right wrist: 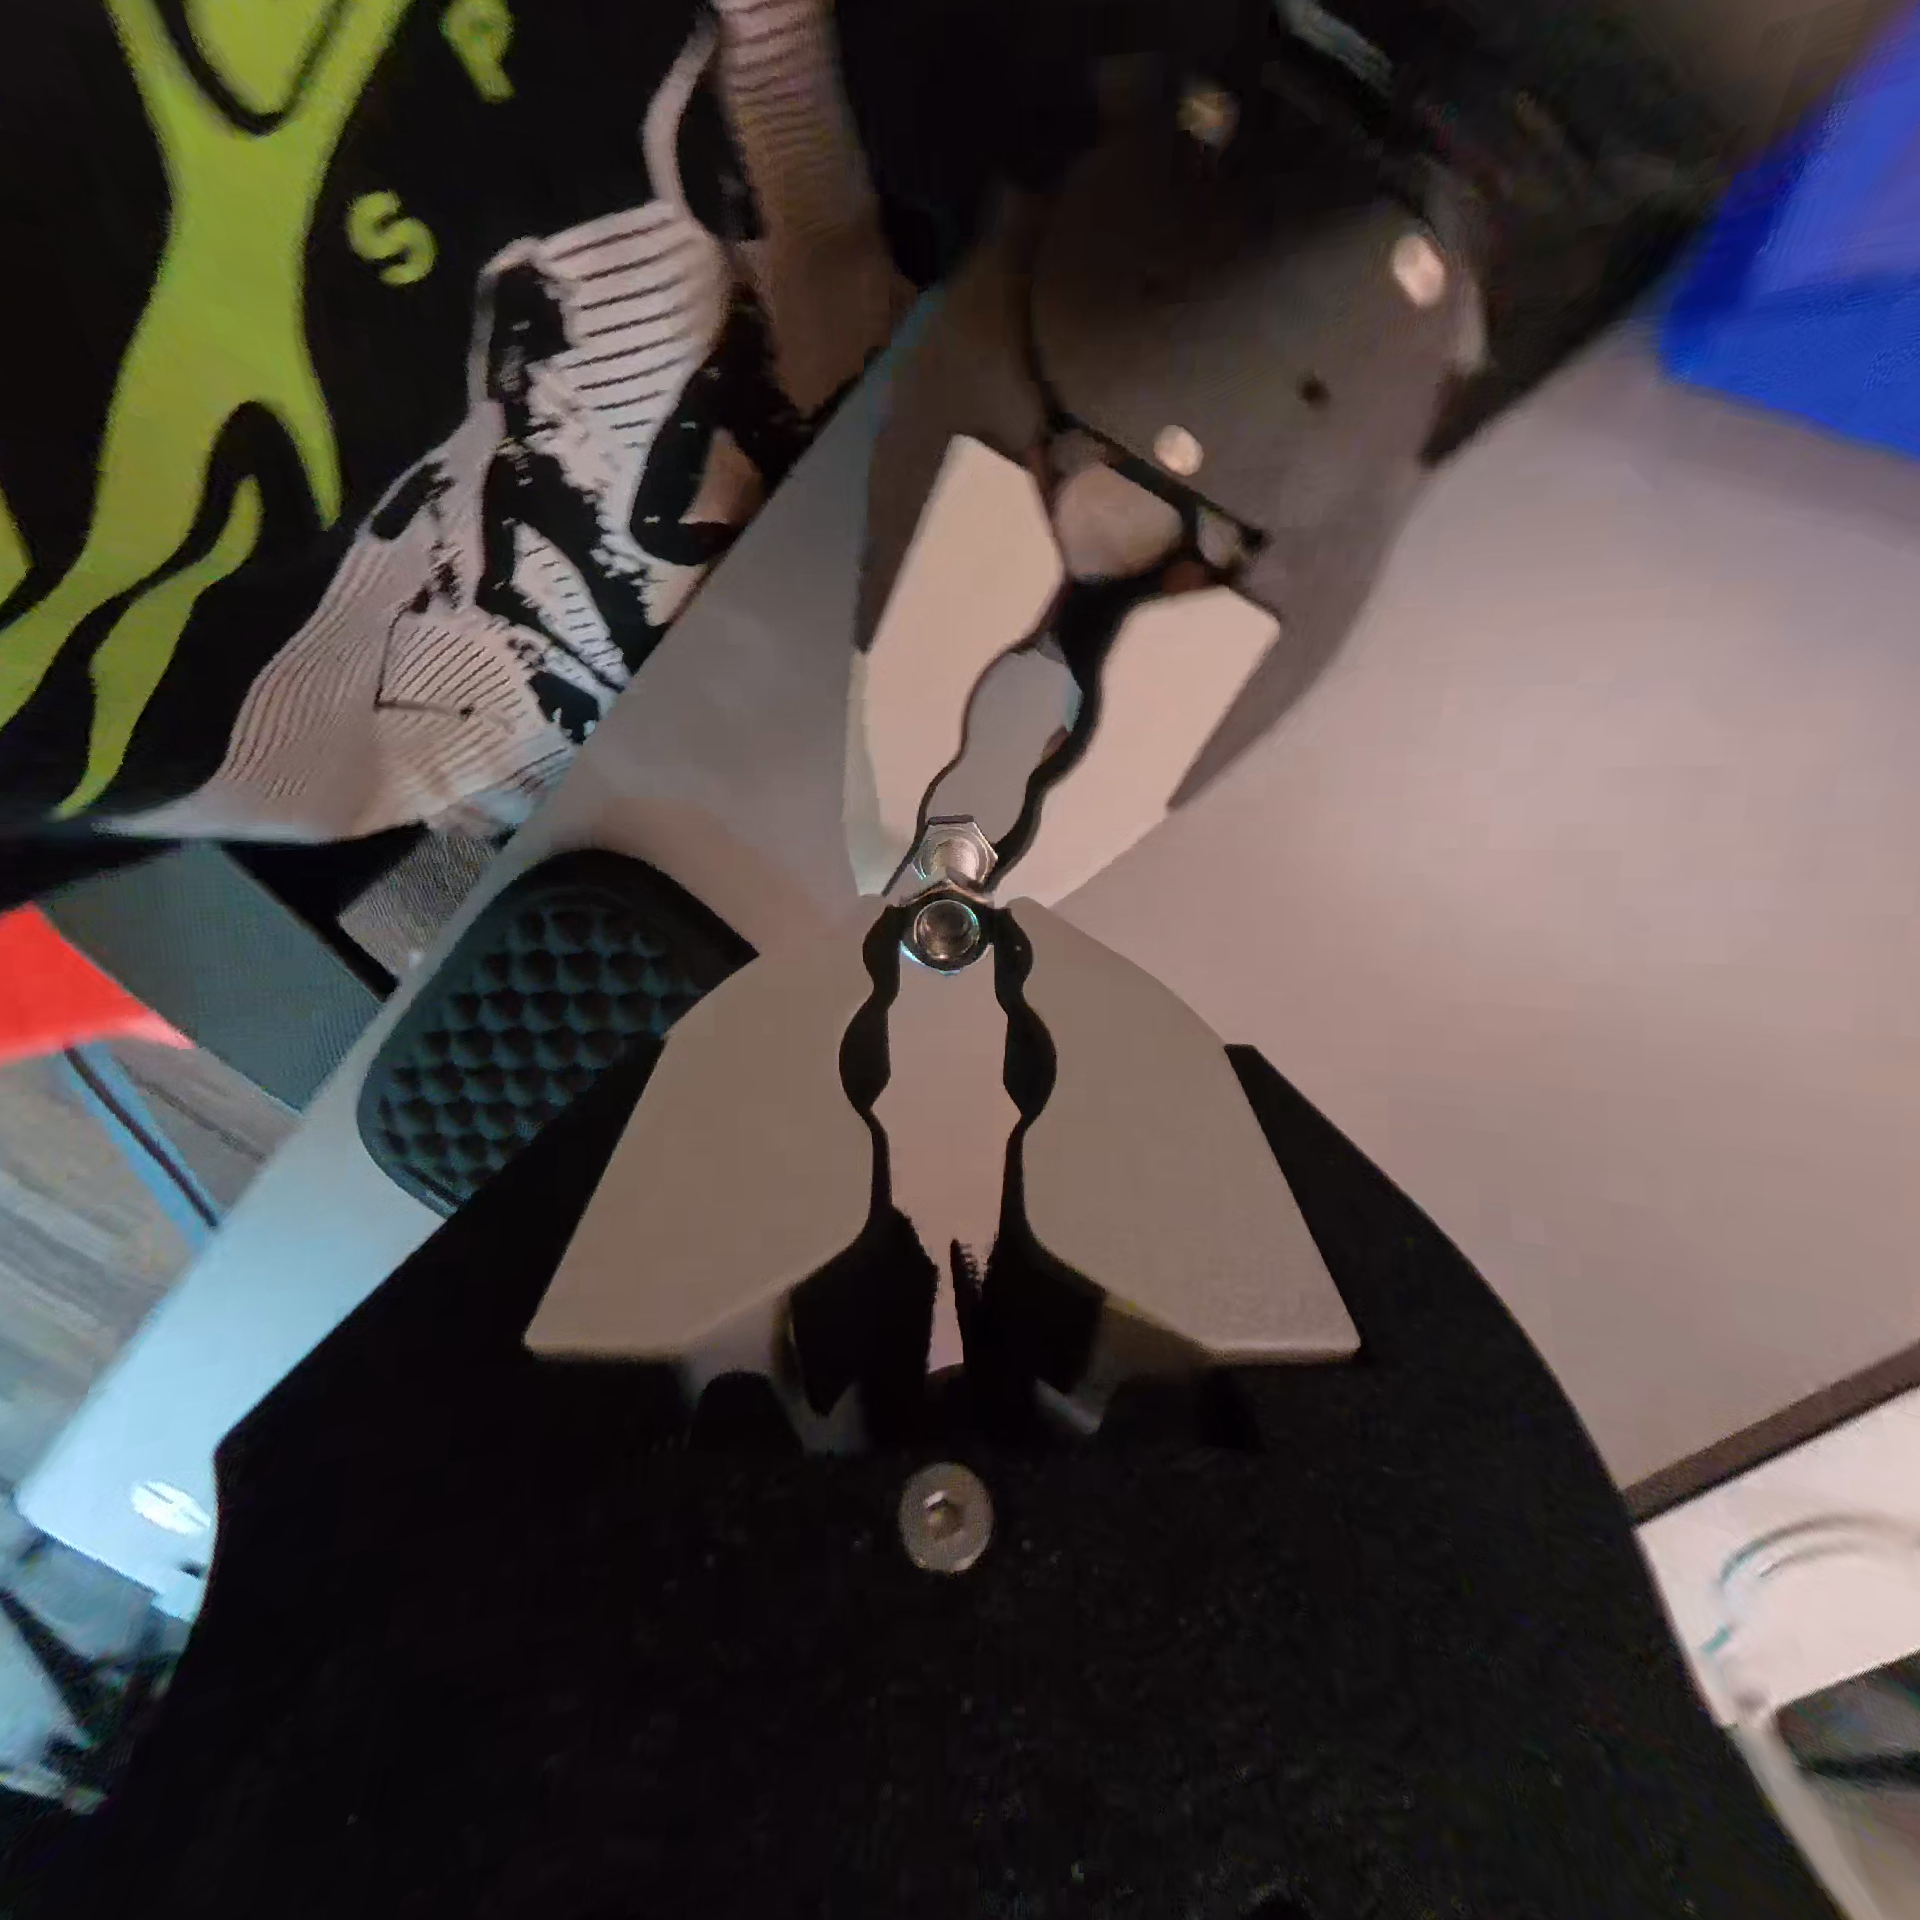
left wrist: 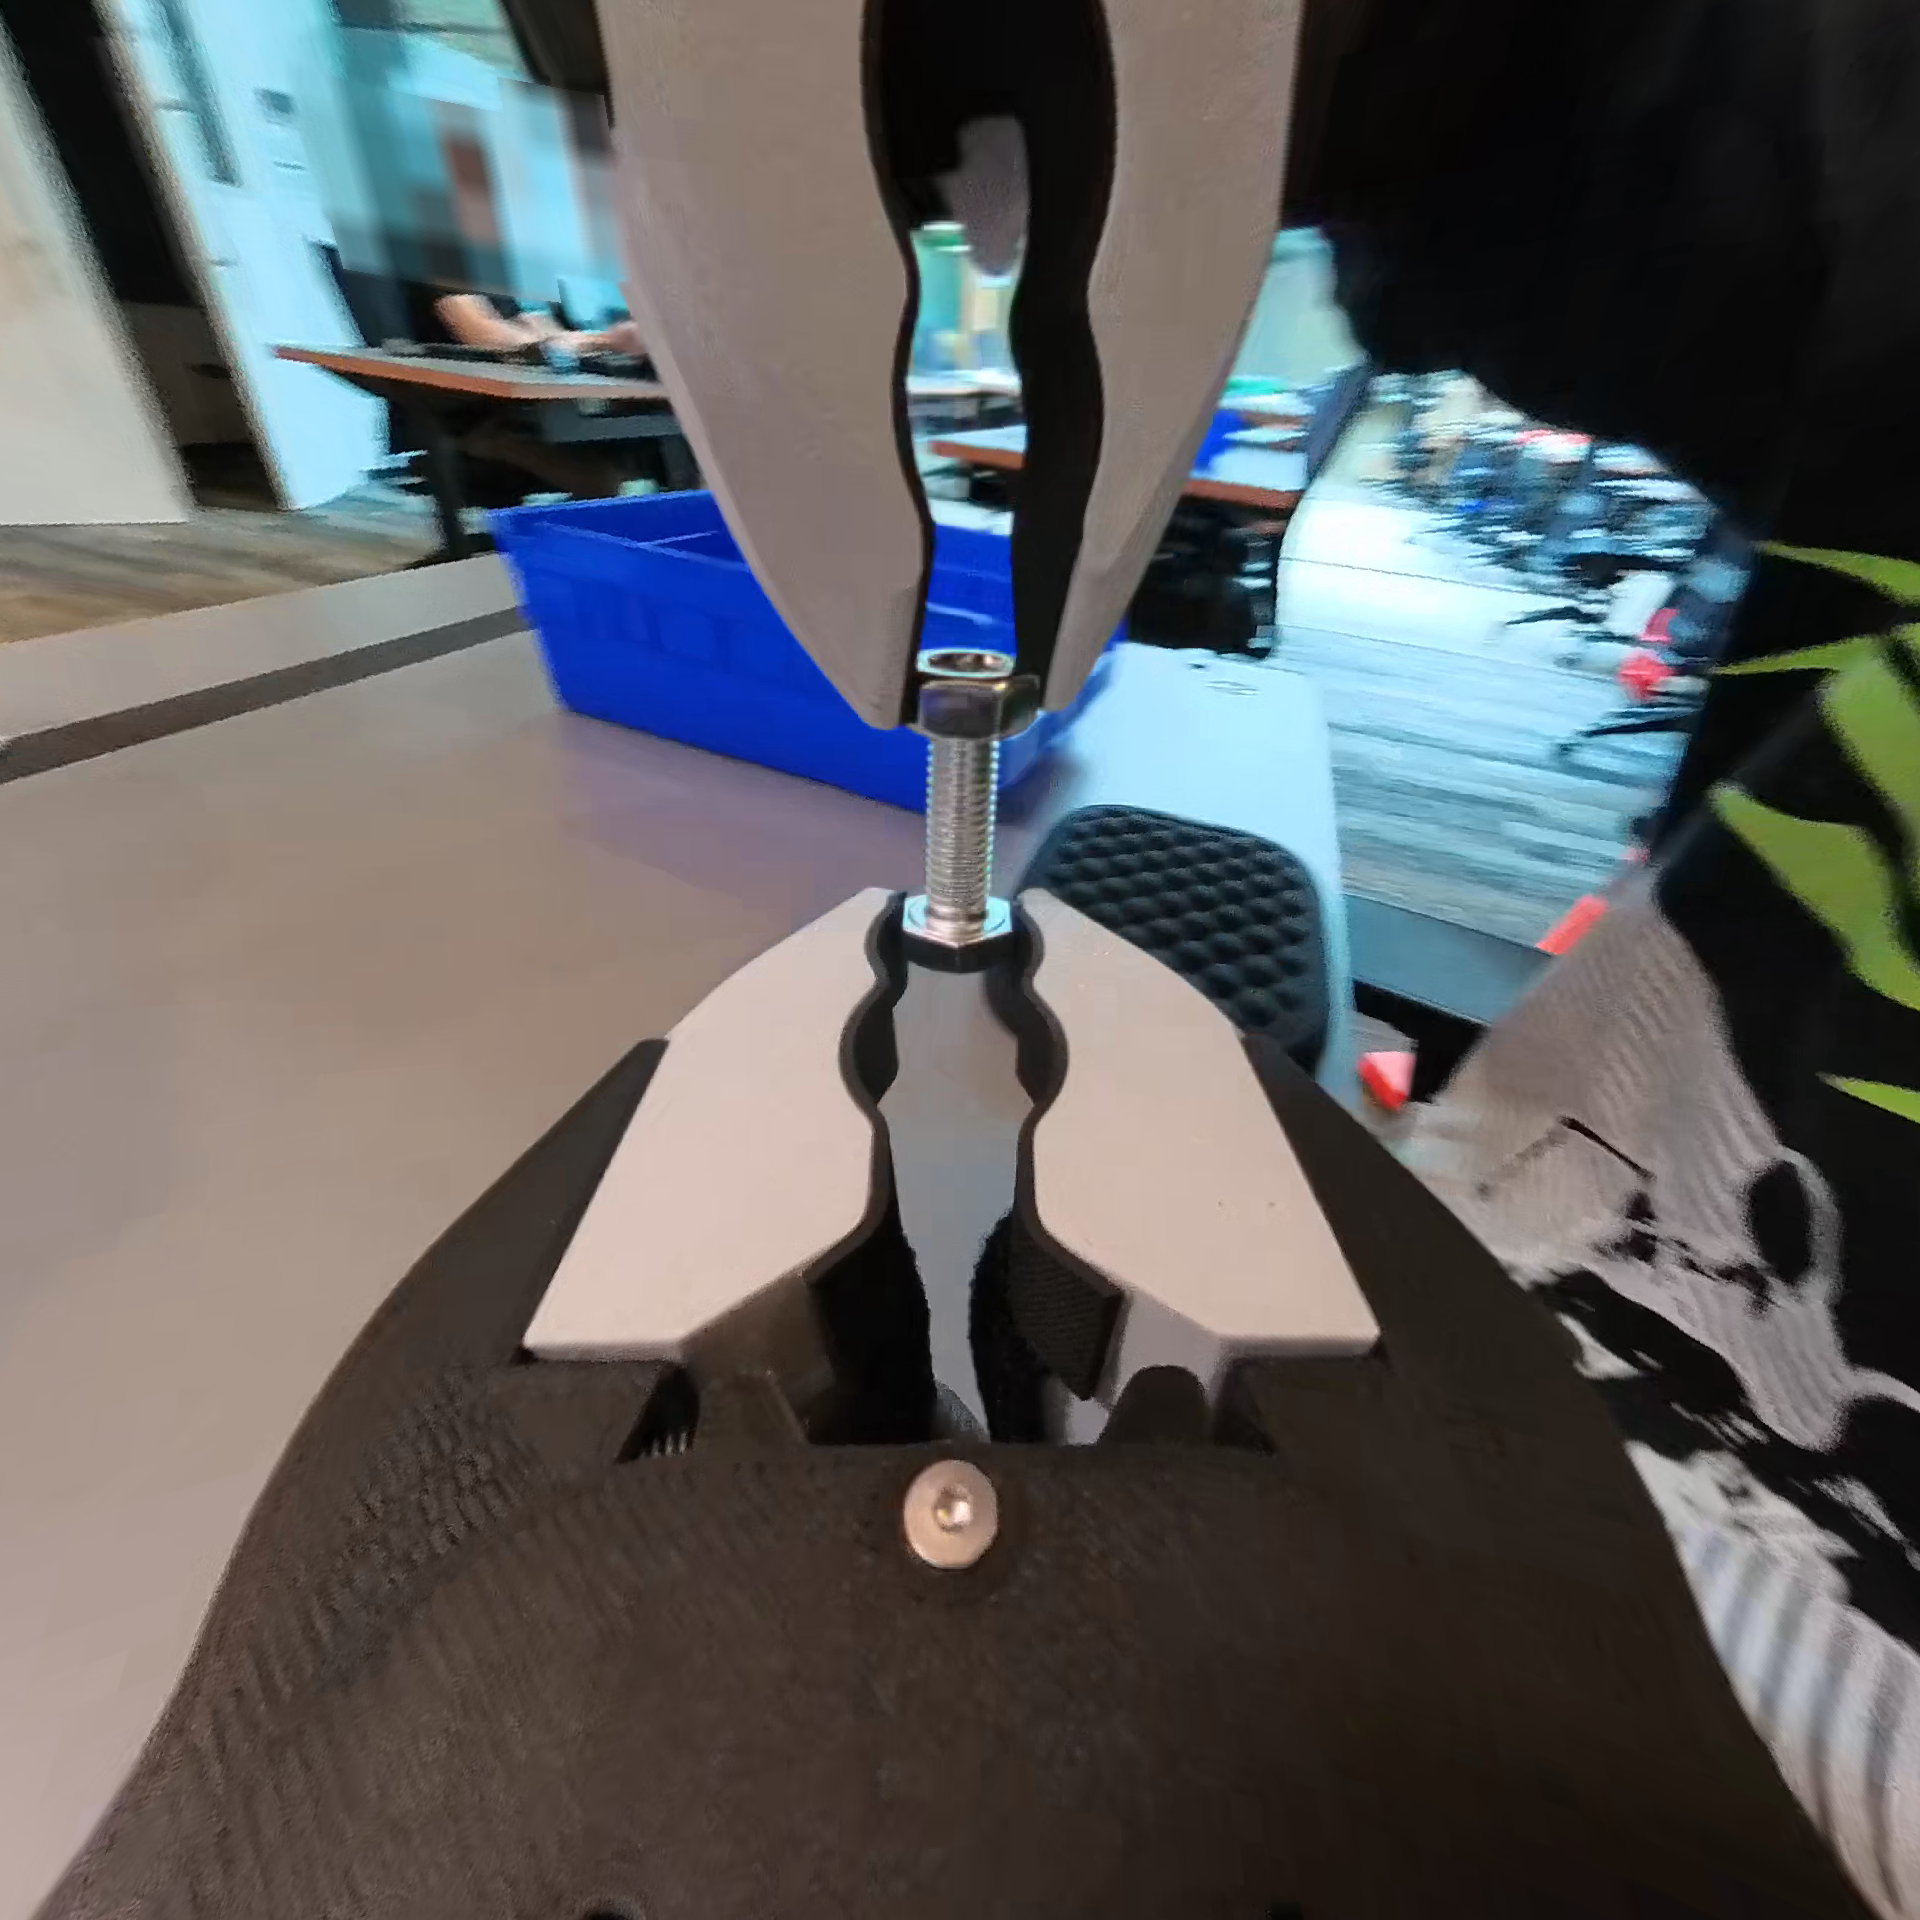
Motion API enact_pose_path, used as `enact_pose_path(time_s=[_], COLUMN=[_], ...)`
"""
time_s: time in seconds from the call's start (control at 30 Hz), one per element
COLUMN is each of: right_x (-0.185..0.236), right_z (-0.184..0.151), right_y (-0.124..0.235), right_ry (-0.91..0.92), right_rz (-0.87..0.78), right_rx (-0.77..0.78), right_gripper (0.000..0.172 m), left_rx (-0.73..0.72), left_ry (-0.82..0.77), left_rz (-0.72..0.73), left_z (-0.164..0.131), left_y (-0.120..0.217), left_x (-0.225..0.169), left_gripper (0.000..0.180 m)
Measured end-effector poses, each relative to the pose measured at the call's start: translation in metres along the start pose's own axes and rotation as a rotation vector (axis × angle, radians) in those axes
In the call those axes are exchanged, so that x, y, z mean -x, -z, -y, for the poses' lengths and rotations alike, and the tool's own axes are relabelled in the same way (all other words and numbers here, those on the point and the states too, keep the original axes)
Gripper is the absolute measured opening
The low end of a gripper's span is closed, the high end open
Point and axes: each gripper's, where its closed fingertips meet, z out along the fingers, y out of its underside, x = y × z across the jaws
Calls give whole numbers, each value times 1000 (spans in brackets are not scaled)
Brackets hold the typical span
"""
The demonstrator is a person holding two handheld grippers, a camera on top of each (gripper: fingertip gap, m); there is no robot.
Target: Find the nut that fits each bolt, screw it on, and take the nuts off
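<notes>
Our left claw (left wrist: 954, 925) grips a silver hex nut (left wrist: 952, 928) between its black pads, threaded on the lower end of a bolt (left wrist: 961, 821). Our right claw (left wrist: 975, 698) clamps the bolt's hex head (right wrist: 940, 932) from the opposite side. The bolt hangs in the air above the grey tabletop (left wrist: 364, 883), near its edge, in front of a blue bin (left wrist: 644, 603).

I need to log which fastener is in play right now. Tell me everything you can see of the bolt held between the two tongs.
The bolt is bright silver metal with a hex head and a fully threaded shank. It stands upright in the air above the grey table. The right tongs pinch its head from above; the left tongs grip a silver hex nut sitting at its lower end.
</notes>
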Motion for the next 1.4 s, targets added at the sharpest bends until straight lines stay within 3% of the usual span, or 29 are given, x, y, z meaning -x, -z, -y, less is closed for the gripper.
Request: enact_pose_path(time_s=[0.1, 0.27, 0.5, 0.6, 0.7, 0.83, 0.93, 1.03, 1.1, 1.23, 1.4], right_x=[-13, -22, -20, -19, -19, -8, -14, -22, -25, -24, -22], right_z=[-10, -14, -17, -12, -10, 0, 16, 23, 23, 28, 27], right_y=[-2, -3, -4, 1, 11, 19, 22, 24, 18, 12, 13], right_ry=[-267, -587, -587, -553, -418, -301, -397, -498, -541, -564, -559], right_rz=[-75, -169, -191, -176, -178, -135, -188, -274, -320, -394, -490], right_rx=[21, 16, 61, 9, -52, -276, -625, -992, -1138, -1270, -1310], right_gripper=[17, 18, 20, 41, 46, 54, 70, 74, 73, 74, 73], left_rx=[30, 38, 52, 44, 18, -52, -64, -69, -69, -69, -59], left_ry=[-16, -15, -12, -7, -1, 30, 25, 35, 38, 44, 54], left_rz=[200, 294, 262, 243, 181, 41, 30, 35, 46, 88, 112], left_z=[-4, -5, -7, -6, -3, 6, 9, 9, 10, 10, 8], left_y=[-1, 1, -1, 0, 0, 5, 9, 10, 10, 11, 10], left_x=[20, 30, 27, 25, 19, 7, 7, 10, 13, 20, 25], left_gripper=[18, 18, 19, 19, 19, 19, 19, 19, 19, 19, 19])
